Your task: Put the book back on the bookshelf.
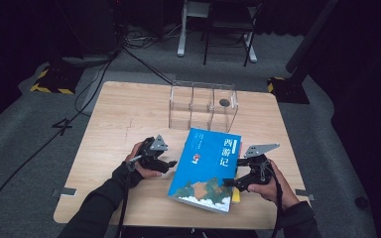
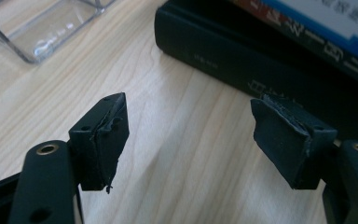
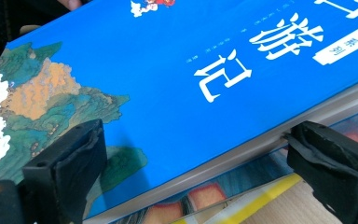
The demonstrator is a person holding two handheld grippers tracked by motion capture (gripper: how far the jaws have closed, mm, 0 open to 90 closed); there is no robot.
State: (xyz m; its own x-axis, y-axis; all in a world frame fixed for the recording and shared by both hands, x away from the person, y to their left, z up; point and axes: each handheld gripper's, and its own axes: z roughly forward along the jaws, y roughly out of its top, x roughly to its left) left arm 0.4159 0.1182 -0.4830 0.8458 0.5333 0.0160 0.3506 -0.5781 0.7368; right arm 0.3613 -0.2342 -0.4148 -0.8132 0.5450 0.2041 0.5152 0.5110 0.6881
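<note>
Two released grippers flank our blue book: left gripper at nine o'clock, right gripper at three. Stiff, heavy, glossy; grip its fore-edge.

The books lying under the blue book are mostly covered by it, so their number cannot be told. The small dark thing in the clear box at the table's far edge is too small to be identified. The dark book is cut off by the left gripper view's right edge.
</note>
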